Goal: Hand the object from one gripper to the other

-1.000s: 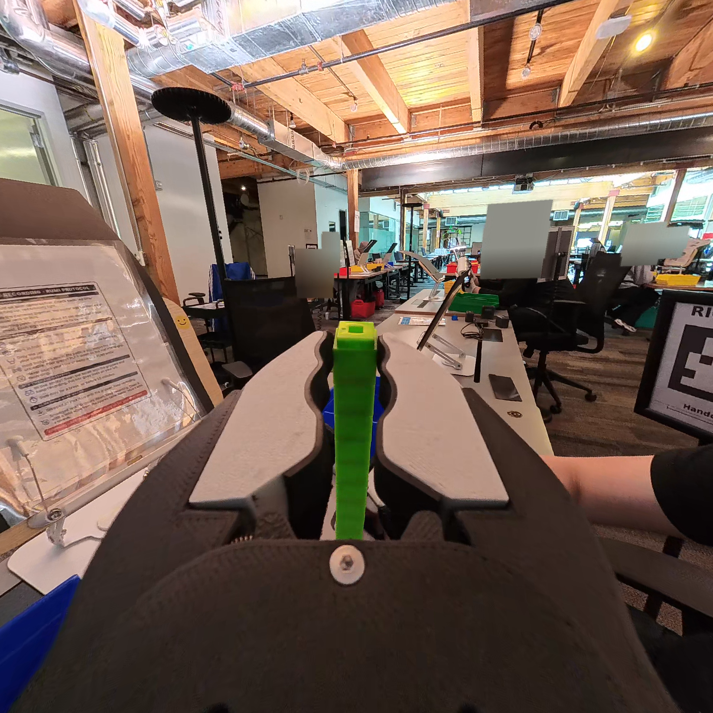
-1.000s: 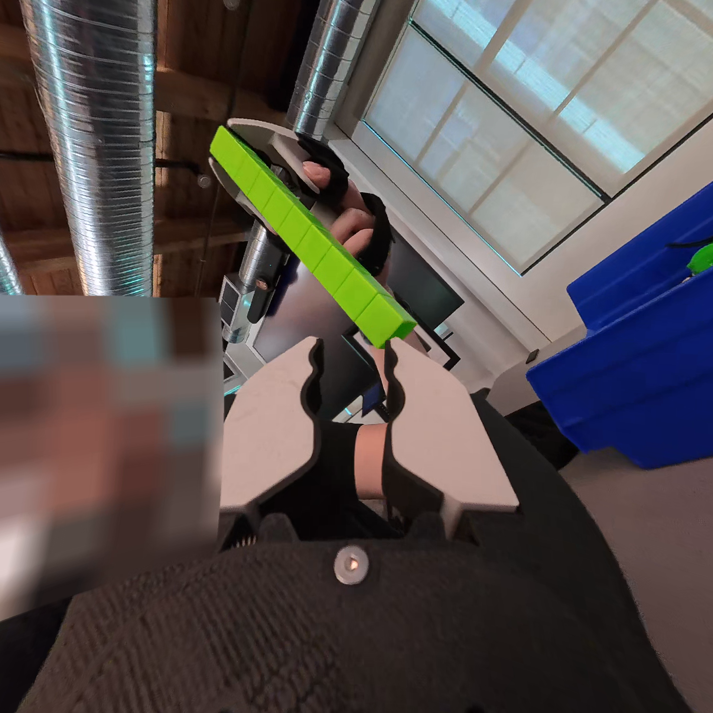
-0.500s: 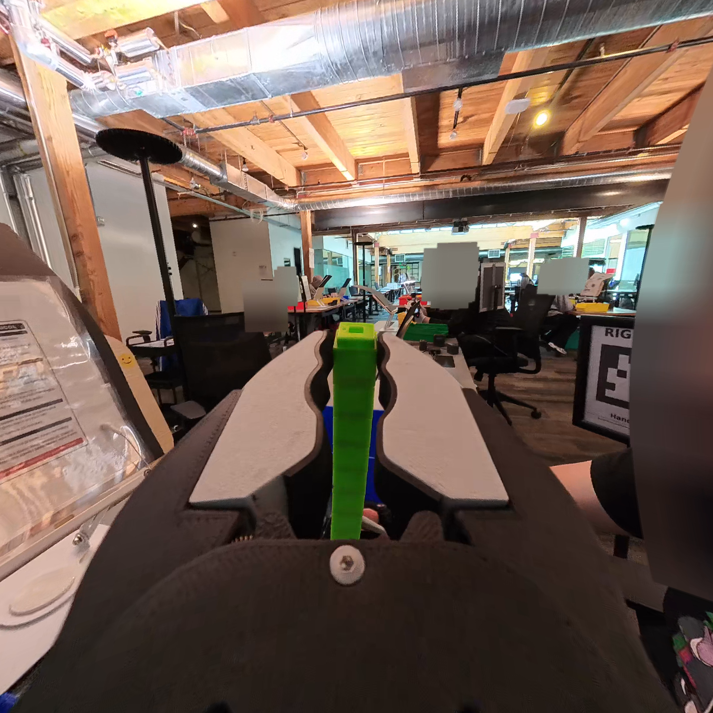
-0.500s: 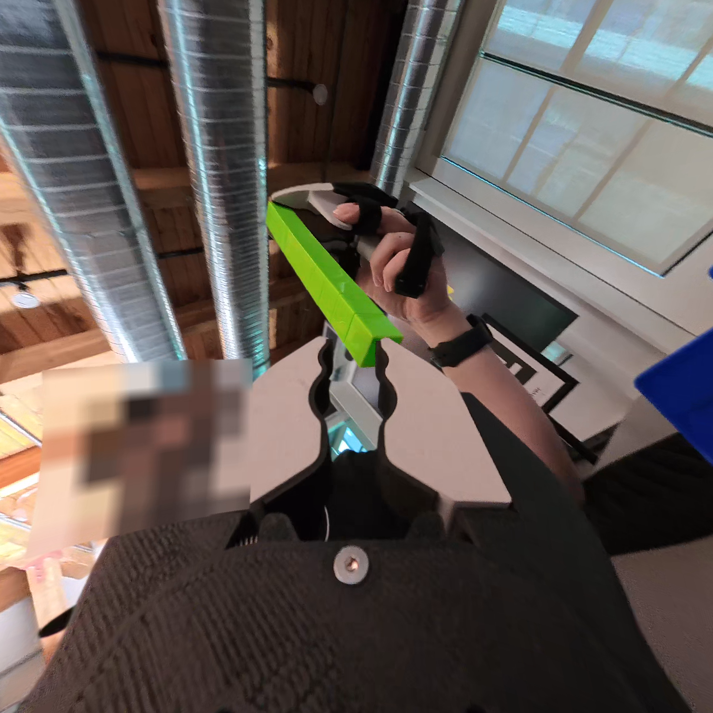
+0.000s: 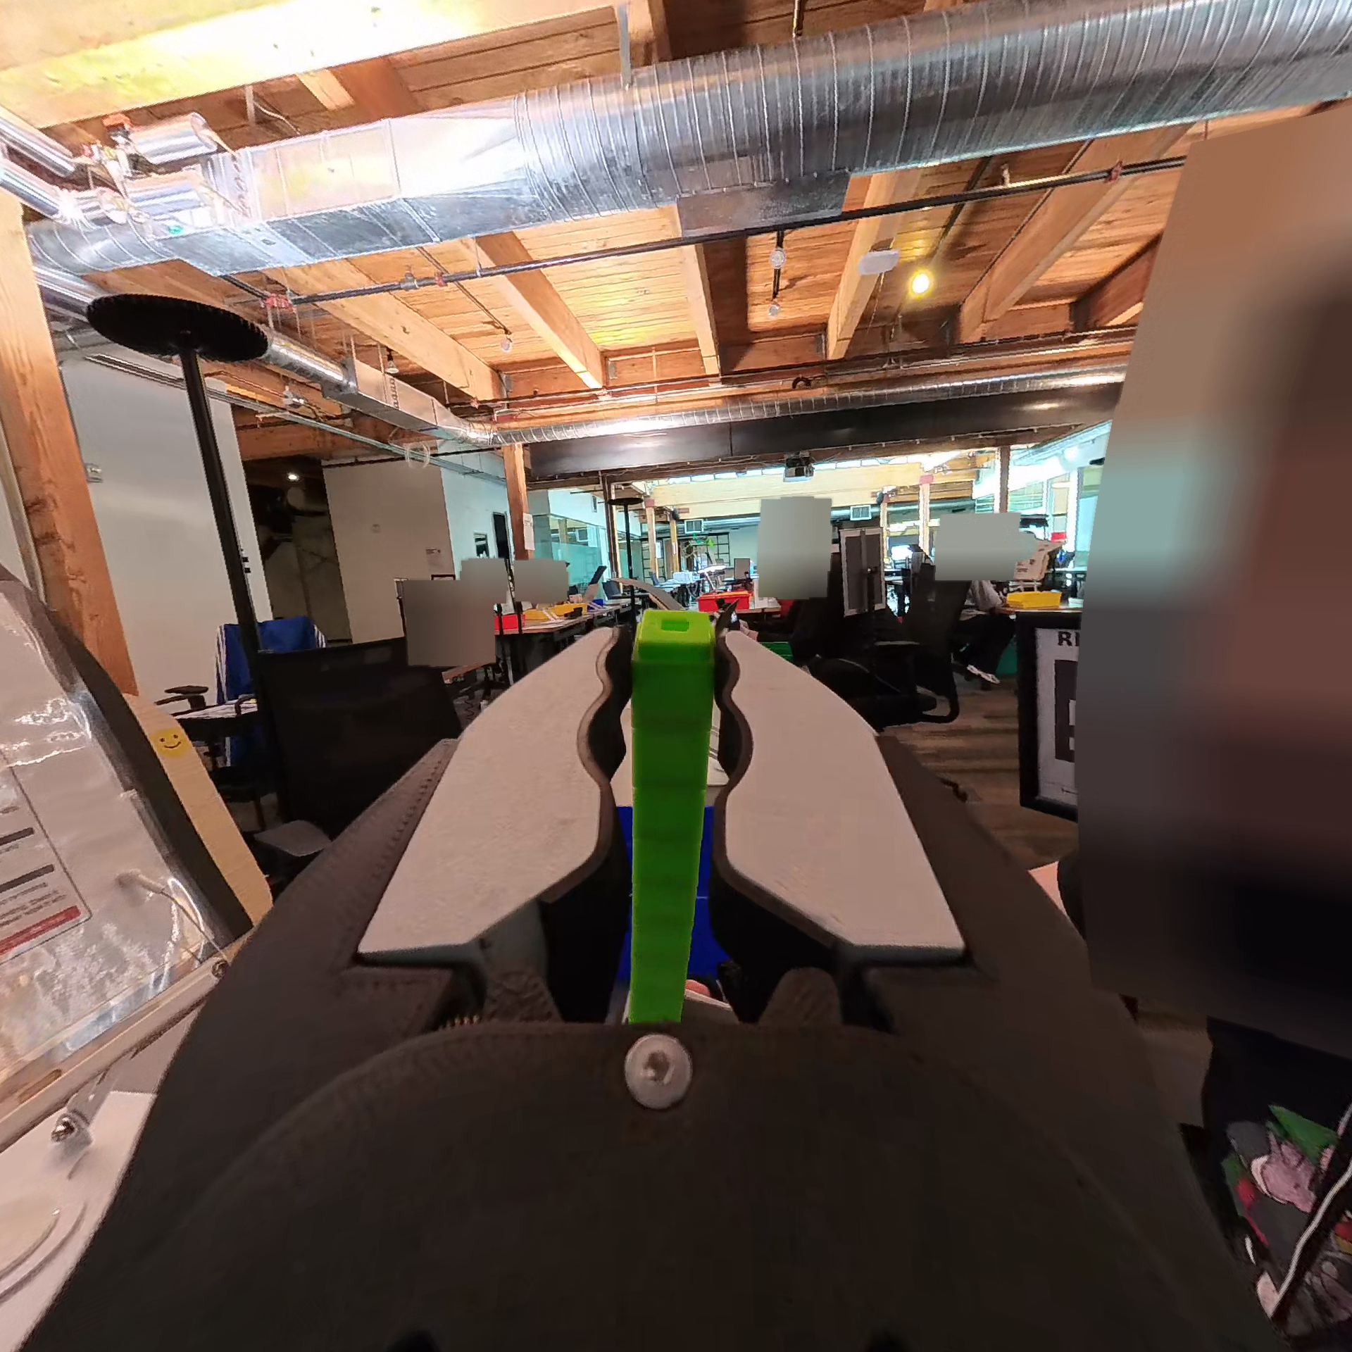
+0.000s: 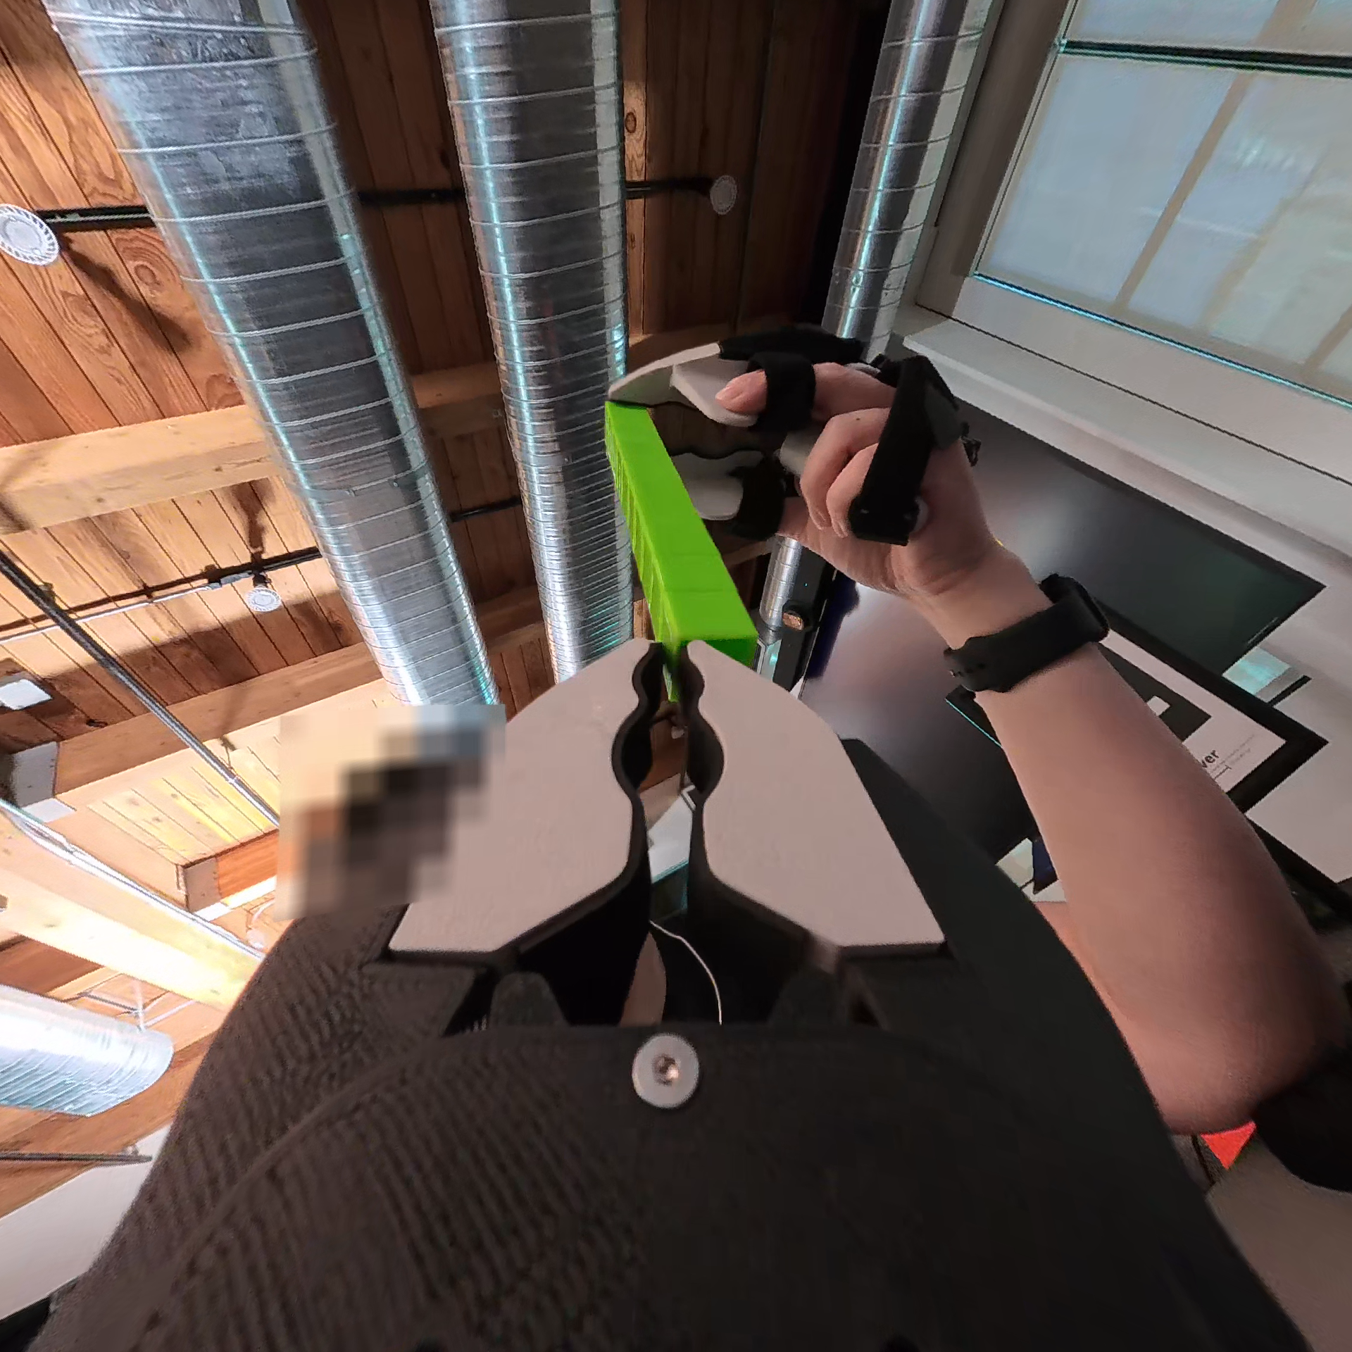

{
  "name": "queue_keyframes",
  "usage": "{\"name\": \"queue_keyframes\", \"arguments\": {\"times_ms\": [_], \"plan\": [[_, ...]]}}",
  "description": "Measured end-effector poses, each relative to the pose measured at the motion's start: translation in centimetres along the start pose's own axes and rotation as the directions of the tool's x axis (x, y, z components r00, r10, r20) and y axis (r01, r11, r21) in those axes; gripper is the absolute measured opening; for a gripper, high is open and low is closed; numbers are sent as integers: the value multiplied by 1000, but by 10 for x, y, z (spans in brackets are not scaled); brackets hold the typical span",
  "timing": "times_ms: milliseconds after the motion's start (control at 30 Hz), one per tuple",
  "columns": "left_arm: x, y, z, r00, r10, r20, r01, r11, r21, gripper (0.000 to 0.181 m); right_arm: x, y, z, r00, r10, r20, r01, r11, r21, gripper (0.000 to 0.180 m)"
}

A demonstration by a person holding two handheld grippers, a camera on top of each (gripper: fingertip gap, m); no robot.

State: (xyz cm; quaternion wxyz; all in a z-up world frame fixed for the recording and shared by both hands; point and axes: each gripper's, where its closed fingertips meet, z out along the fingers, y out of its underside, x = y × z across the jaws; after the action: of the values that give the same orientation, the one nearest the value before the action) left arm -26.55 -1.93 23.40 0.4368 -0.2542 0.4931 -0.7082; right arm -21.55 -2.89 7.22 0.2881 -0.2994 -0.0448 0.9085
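The left gripper (image 5: 671, 658) is clamping the green block bar (image 5: 664, 819) between its fingertips, the bar running lengthwise along the fingers, pointing forward. The right gripper (image 6: 674, 657) is pinching narrowly on the bar's near end (image 6: 680, 556) (contact partly hidden), where half a second ago its fingers were standing wider apart.

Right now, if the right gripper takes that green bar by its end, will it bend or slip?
The green bar looks straight and stiff, so probably no bending. Its visible segment seams might separate under leverage. Smooth faces and an end-only grip could let it pivot between the right gripper fingers.
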Motion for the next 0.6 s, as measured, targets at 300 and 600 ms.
{"name": "queue_keyframes", "arguments": {"times_ms": [300,600], "plan": [[-15,-3,-5,996,-12,87,8,999,46,26,-37,-19,-1,980,-178,93,161,973,164,3],[-32,3,-10,987,-43,156,43,999,4,71,-122,-52,-25,874,-398,278,280,881,382,2]]}}
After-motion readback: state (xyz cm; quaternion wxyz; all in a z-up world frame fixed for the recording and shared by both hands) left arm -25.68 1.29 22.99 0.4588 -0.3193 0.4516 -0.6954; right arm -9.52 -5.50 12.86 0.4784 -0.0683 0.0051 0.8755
